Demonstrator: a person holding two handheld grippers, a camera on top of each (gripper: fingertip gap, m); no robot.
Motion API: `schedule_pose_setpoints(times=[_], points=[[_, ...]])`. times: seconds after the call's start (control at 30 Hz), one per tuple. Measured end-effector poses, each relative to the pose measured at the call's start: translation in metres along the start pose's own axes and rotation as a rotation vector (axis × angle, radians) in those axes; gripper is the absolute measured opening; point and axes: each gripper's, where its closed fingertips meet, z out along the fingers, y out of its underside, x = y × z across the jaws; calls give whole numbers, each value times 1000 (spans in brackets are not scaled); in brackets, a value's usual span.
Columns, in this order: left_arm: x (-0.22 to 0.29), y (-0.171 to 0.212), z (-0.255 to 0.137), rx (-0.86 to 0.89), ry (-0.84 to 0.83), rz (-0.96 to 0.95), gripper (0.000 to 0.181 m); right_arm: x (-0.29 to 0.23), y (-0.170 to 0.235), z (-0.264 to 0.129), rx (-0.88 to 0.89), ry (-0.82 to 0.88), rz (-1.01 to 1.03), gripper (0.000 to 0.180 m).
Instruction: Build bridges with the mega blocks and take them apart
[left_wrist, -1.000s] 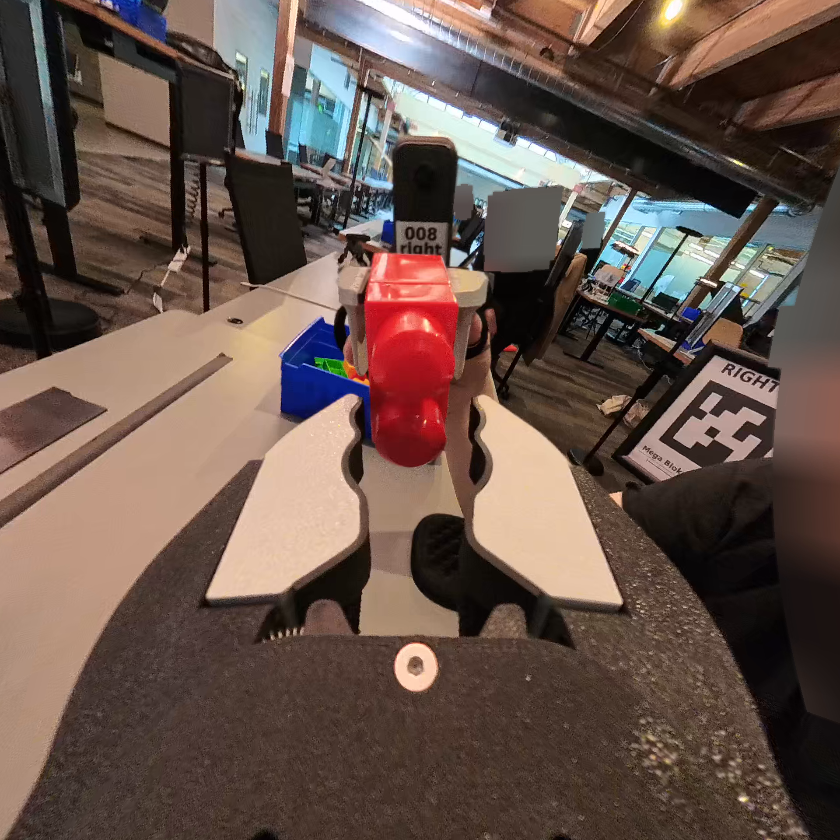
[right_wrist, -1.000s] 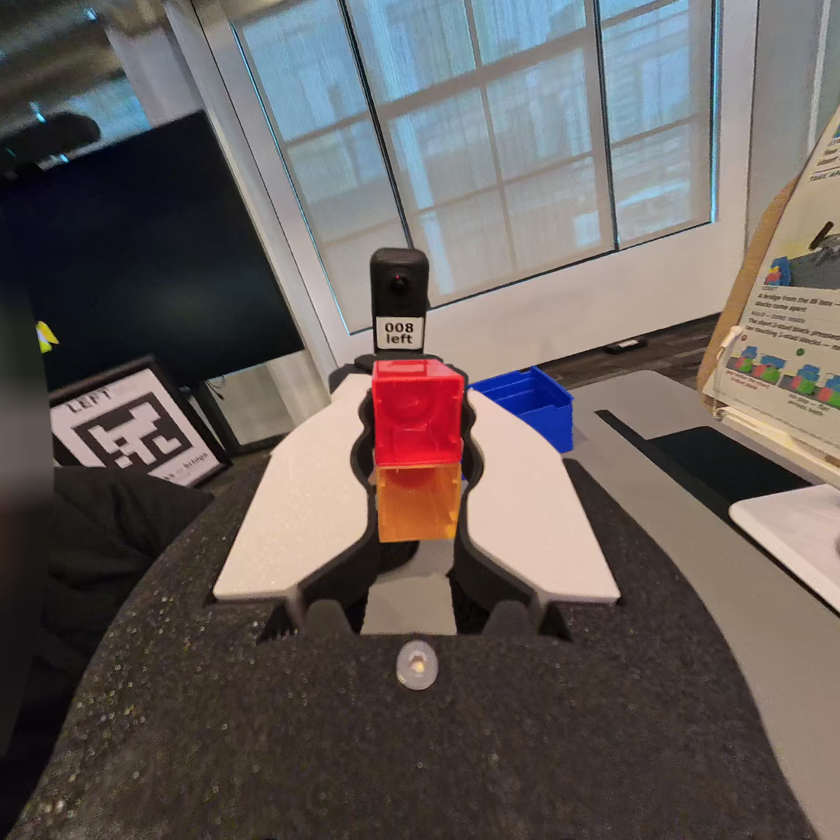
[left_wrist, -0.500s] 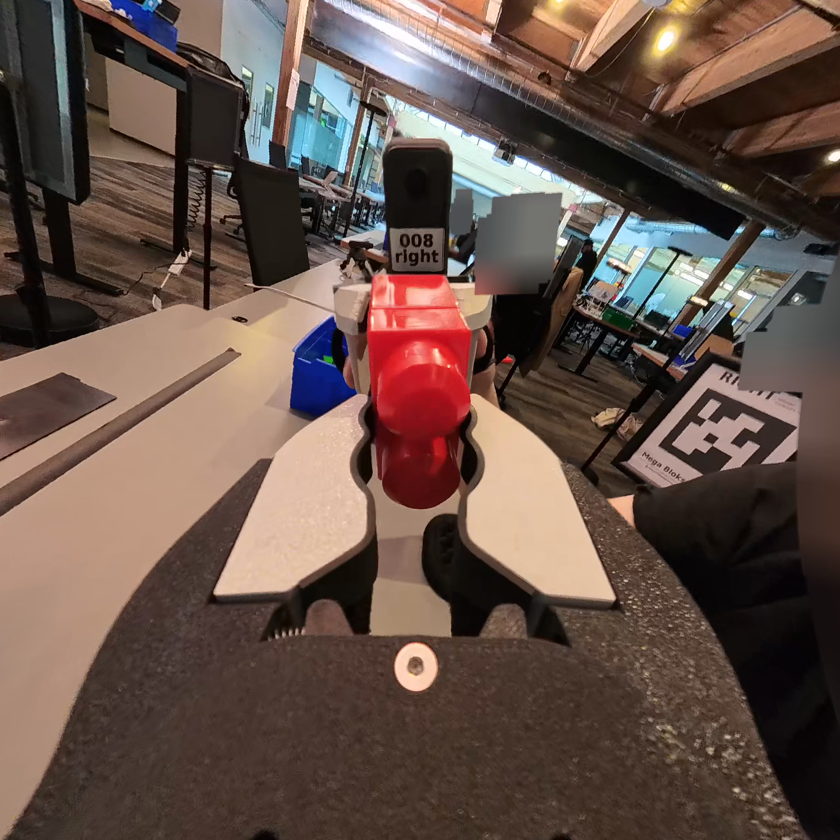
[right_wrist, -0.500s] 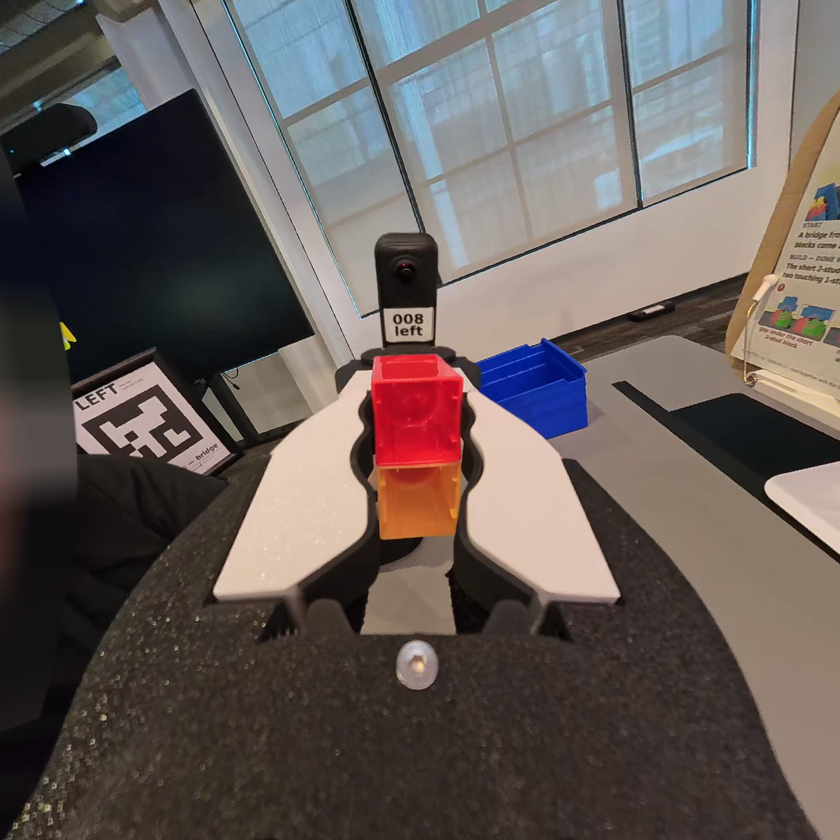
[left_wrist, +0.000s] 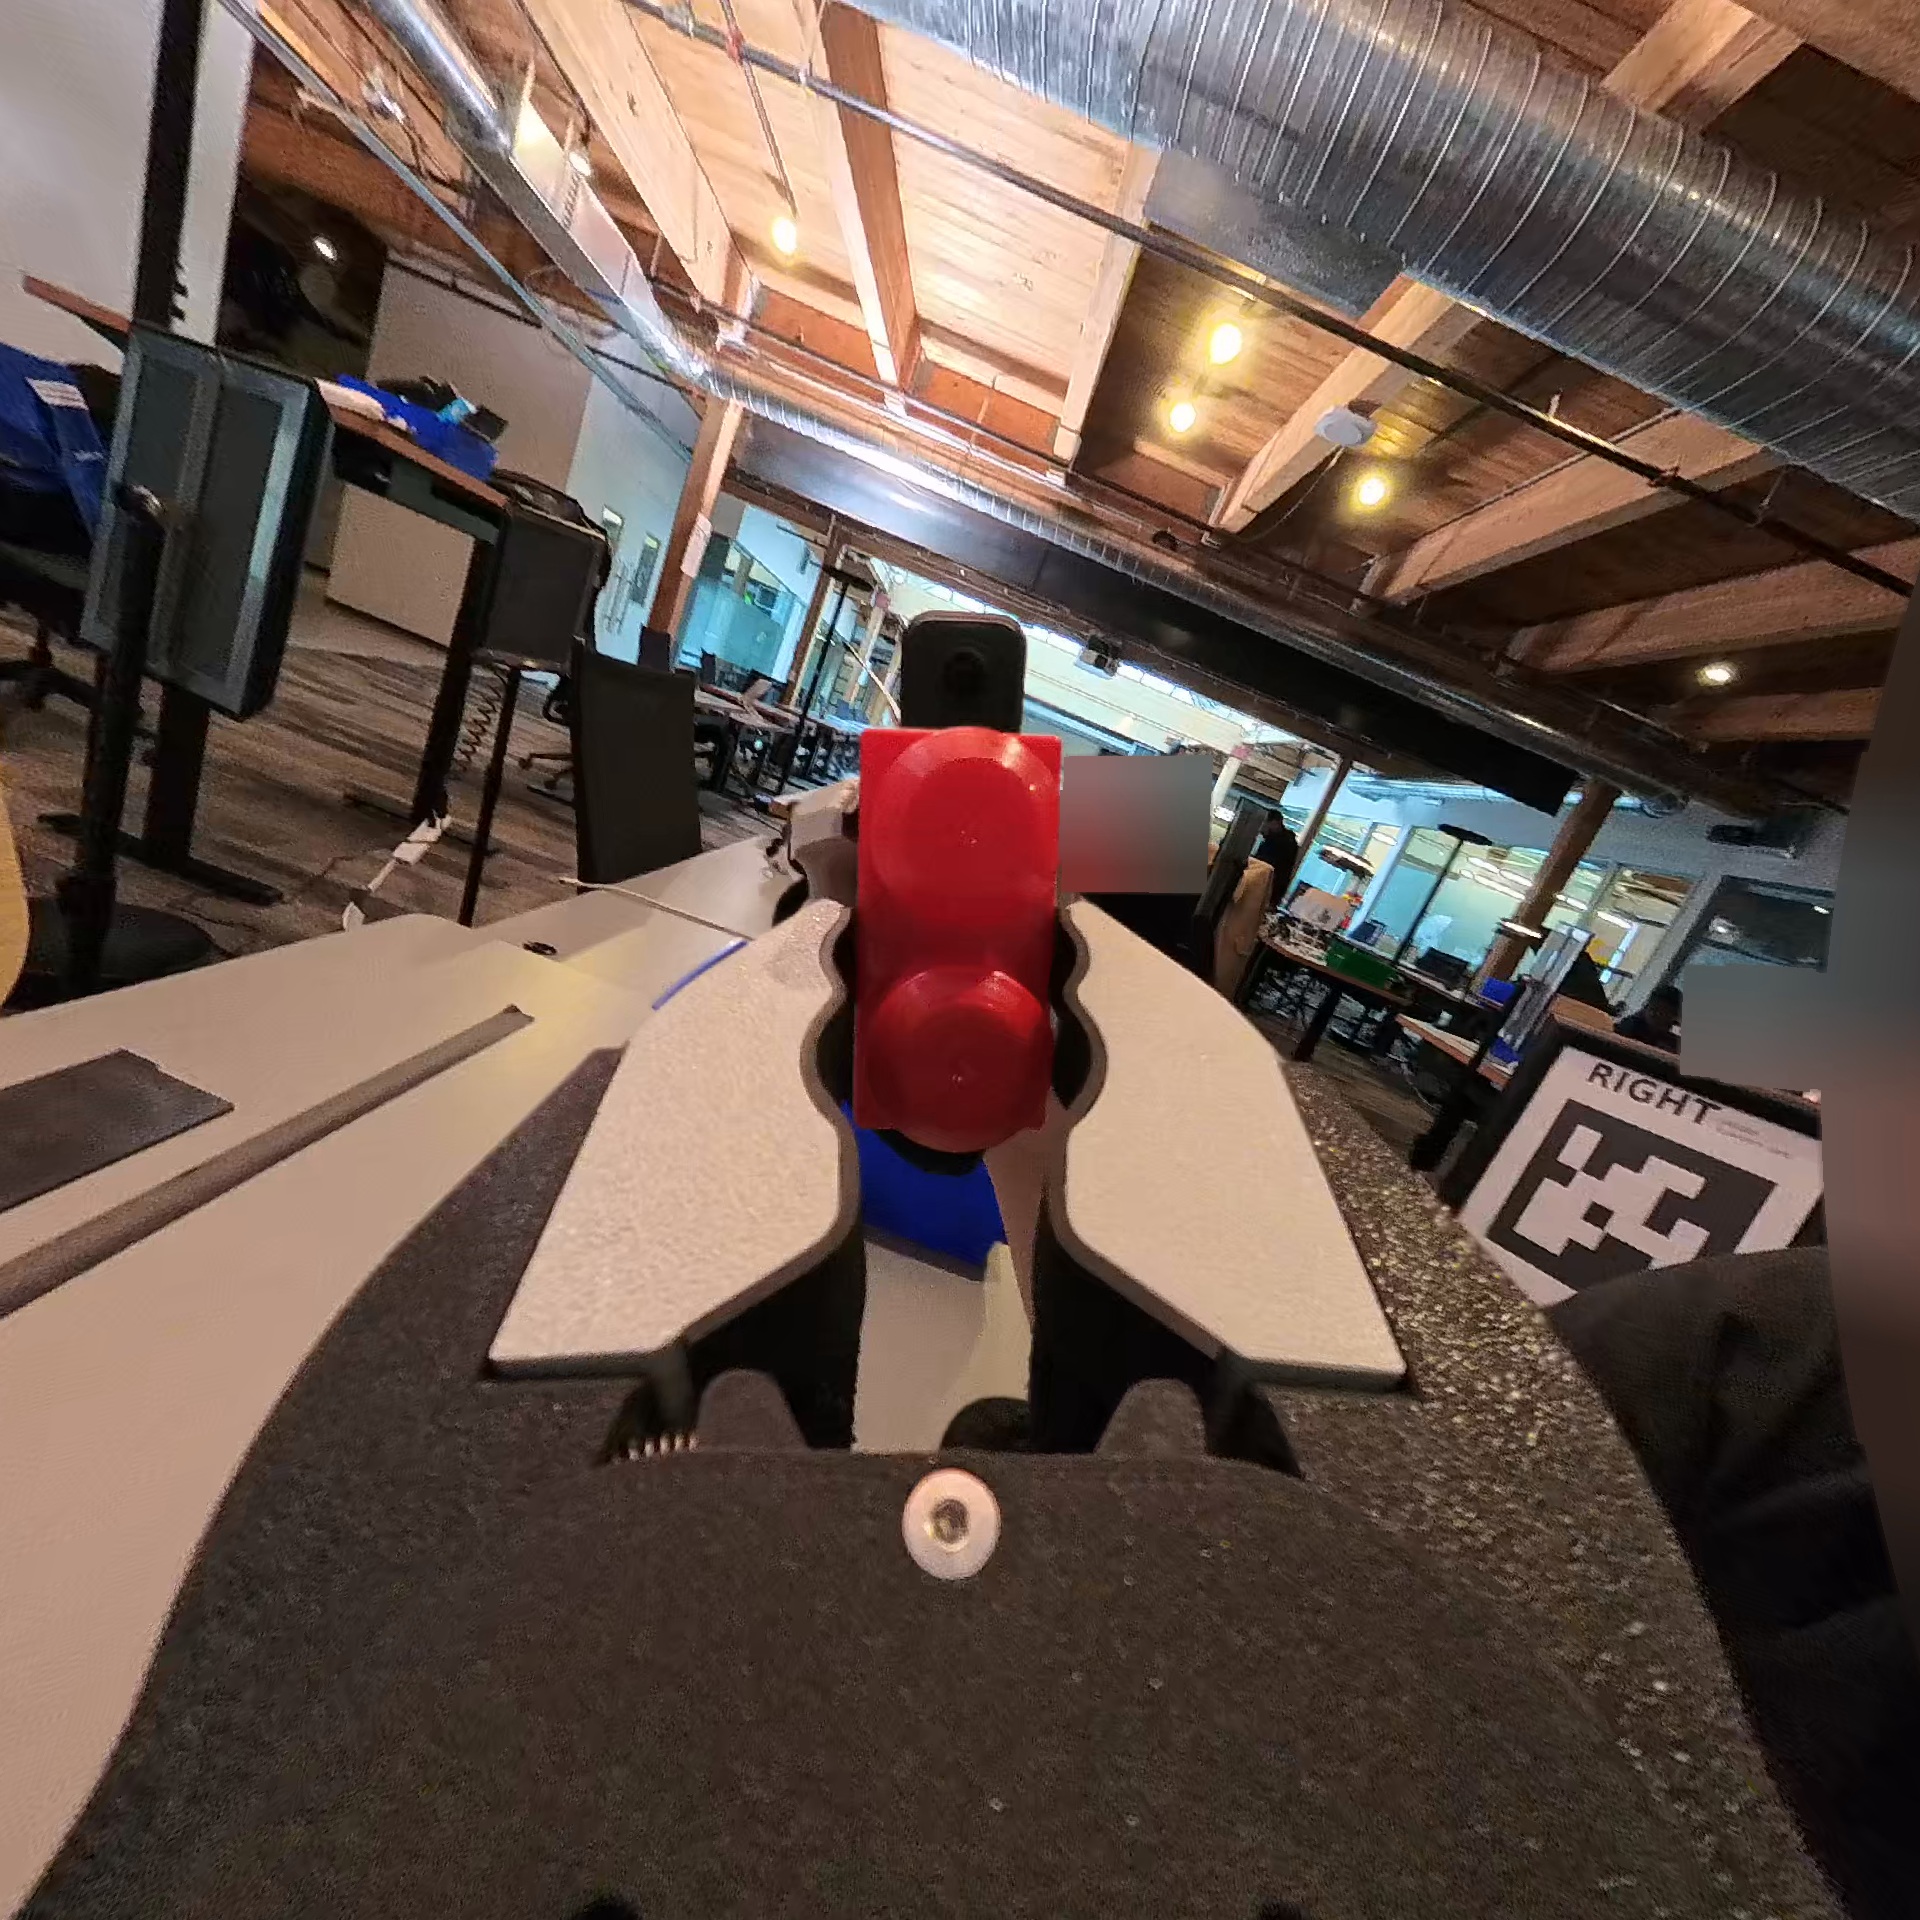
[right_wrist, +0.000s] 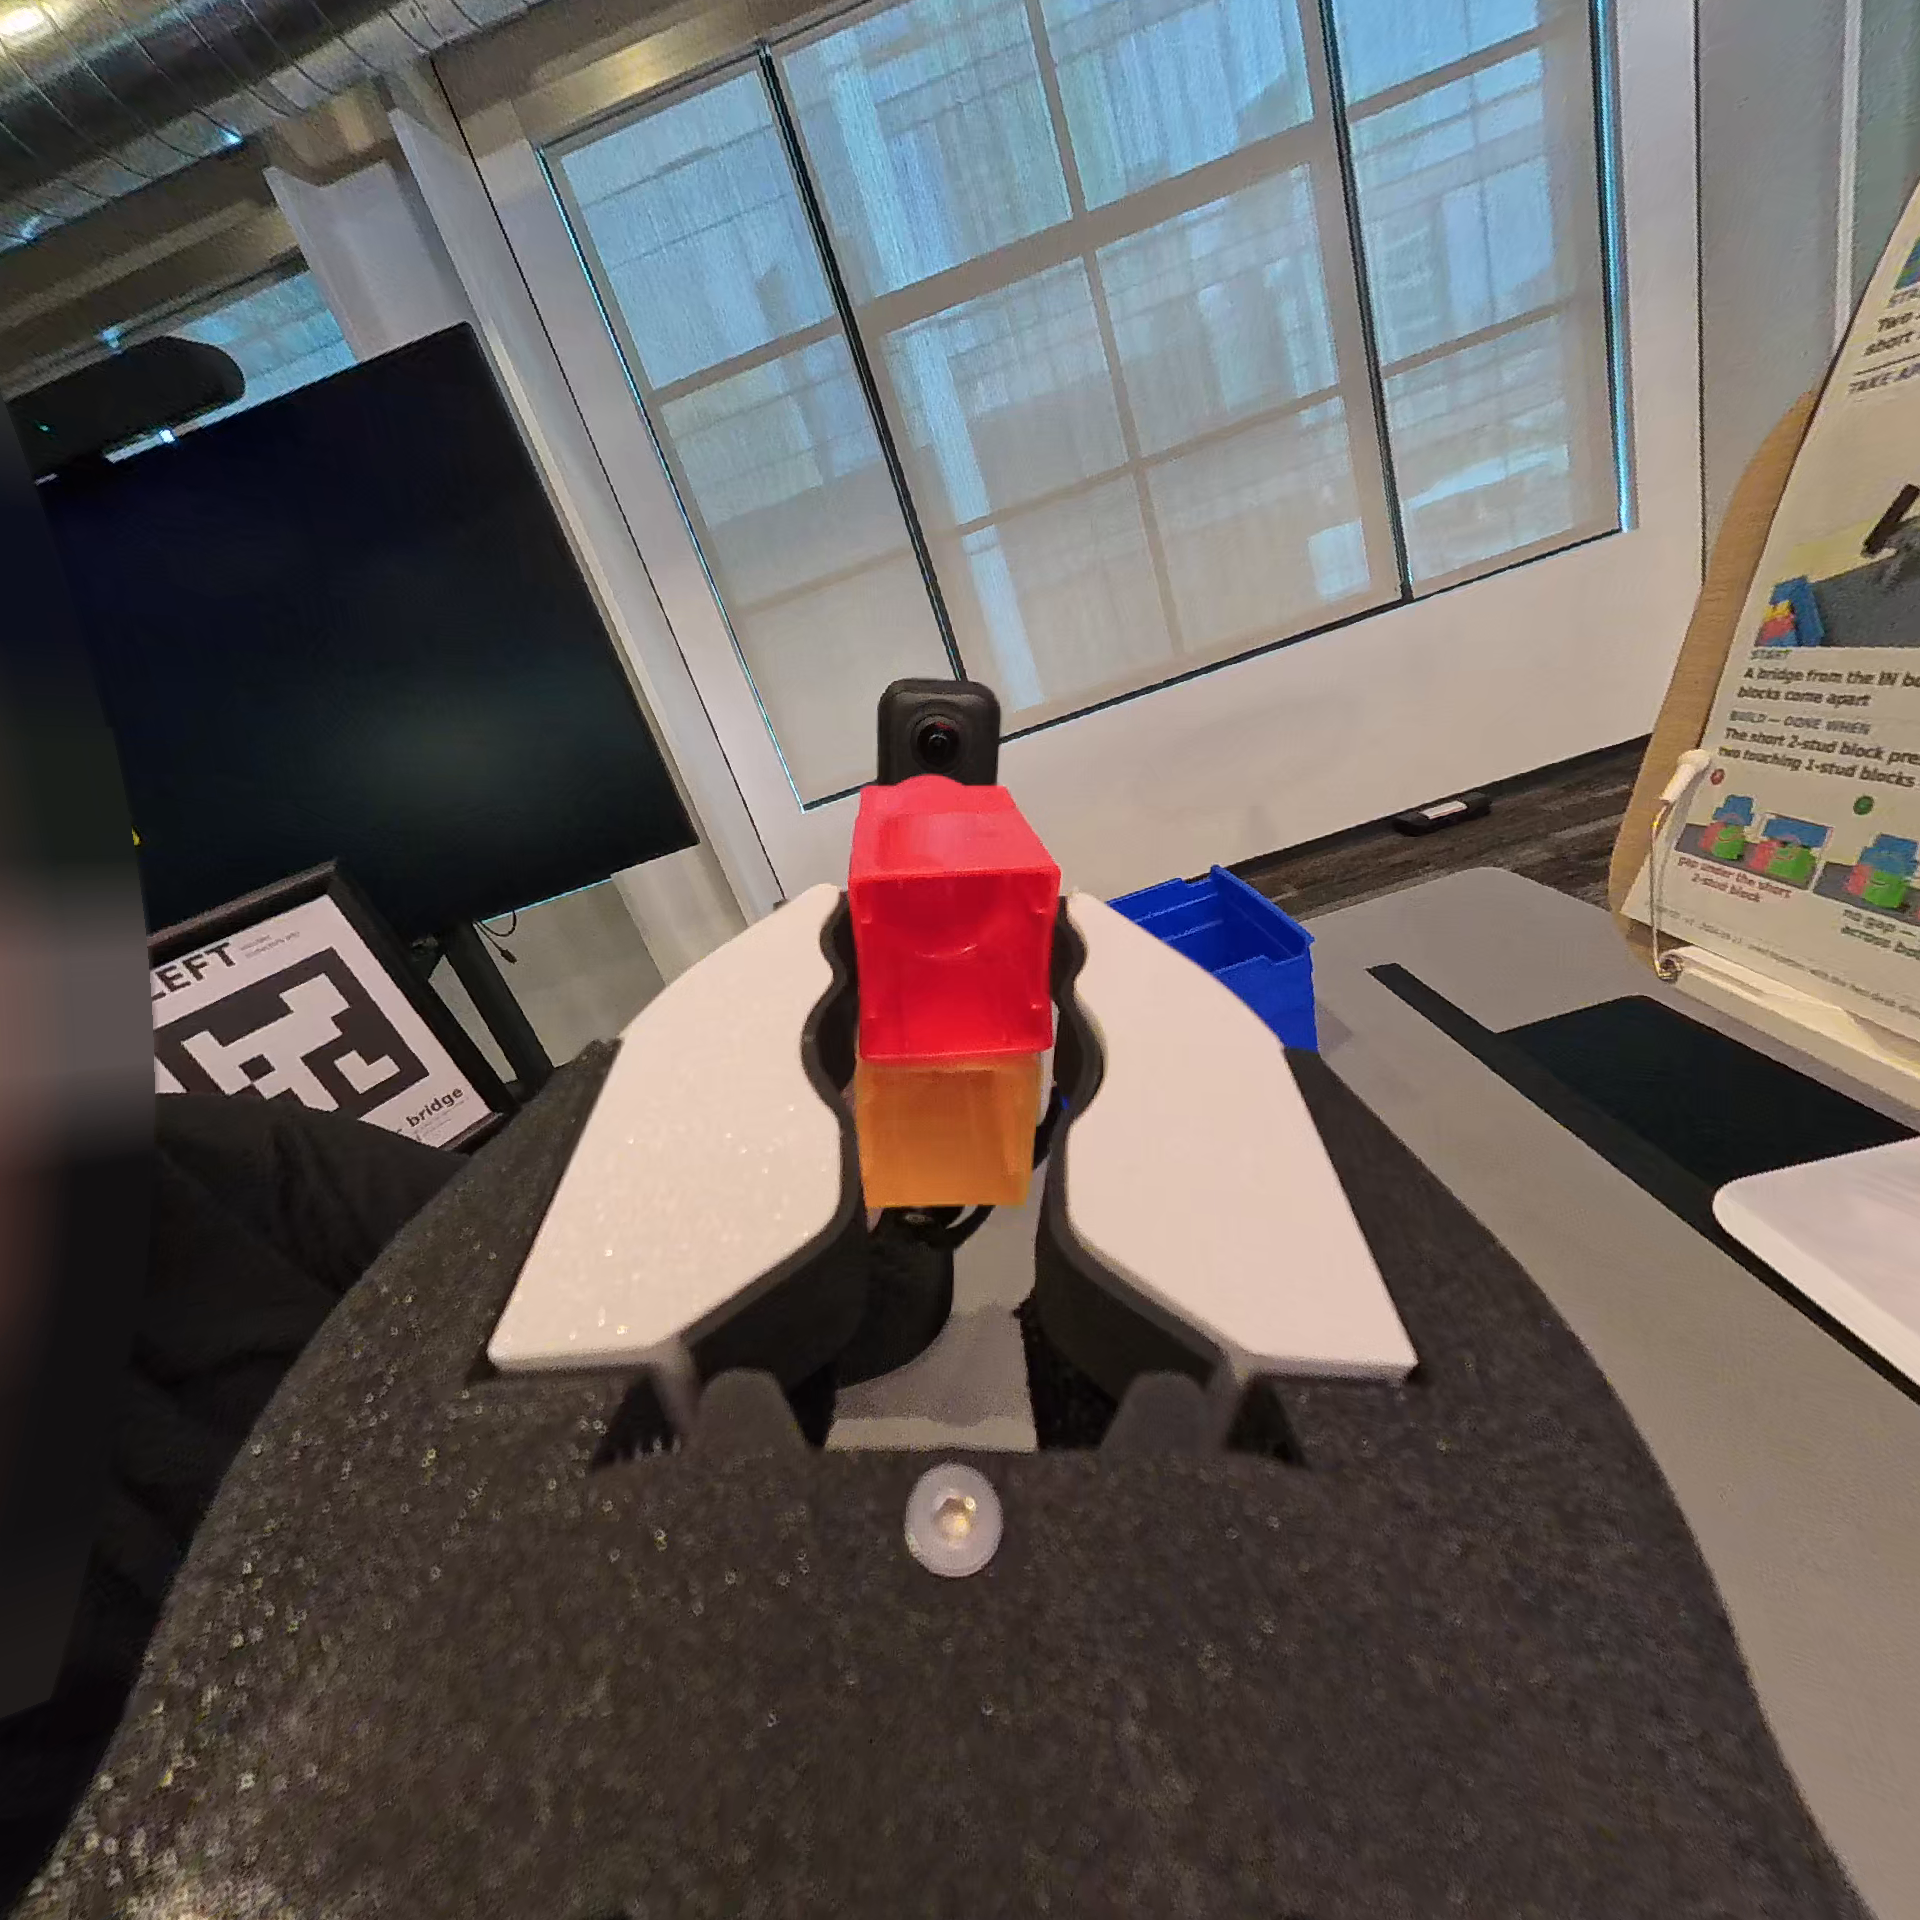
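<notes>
A grey table (left_wrist: 260, 1049) stands in an open office with timber ceiling. Both grippers meet above it: the left gripper (left_wrist: 954, 982) clamps the red block (left_wrist: 954, 935); the right gripper (right_wrist: 951, 1023) pinches the red and orange block (right_wrist: 945, 1132). Only the right view shows the orange one; a blue bin (right_wrist: 1231, 961) sits behind.
</notes>
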Motion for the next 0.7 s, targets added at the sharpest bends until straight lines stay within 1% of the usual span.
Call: schedule_pose_setpoints(times=[0.1, 0.13, 0.2, 0.27, 0.33, 0.4, 0.47, 0.5, 0.53, 0.57, 0.6, 0.63, 0.67, 0.7], points=[[1, -5, -2, 30, -12, 22, 35, -1, -2, 0, 16, 3, -8, 34], [1, -11, -6, 69, -20, 25, 35, -1, -8, -4, 53, 8, -5, 34], [-2, -30, -21, 141, -28, 19, 35, 0, -24, -22, 129, -7, 24, 34], [-4, -46, -38, 161, -54, 51, 35, 6, -33, -42, 160, 15, 28, 34], [-3, -53, -47, 143, -89, 113, 34, 8, -39, -56, 182, 29, 26, 34], [5, -53, -47, 106, -75, 143, 35, 7, -40, -61, 168, 35, 17, 35], [10, -49, -44, 74, -49, 138, 35, 10, -40, -69, 129, 107, -18, 35], [11, -46, -42, 58, -44, 130, 35, 11, -42, -81, 97, 175, -55, 35], [10, -42, -39, 44, -41, 122, 35, 12, -44, -101, 58, 281, -113, 35], [11, -40, -37, 35, -35, 113, 35, 18, -43, -133, -12, 450, -175, 35], [12, -37, -35, 29, -26, 103, 35, 29, -38, -178, -101, 683, -227, 35], [13, -35, -33, 22, -15, 95, 35, 37, -34, -233, -157, 942, -244, 35], [15, -33, -31, 13, -3, 89, 35, 38, -27, -289, -172, 1163, -191, 35], [16, -32, -30, 1, 8, 87, 35, 34, -13, -334, -159, 1298, -71, 35]])
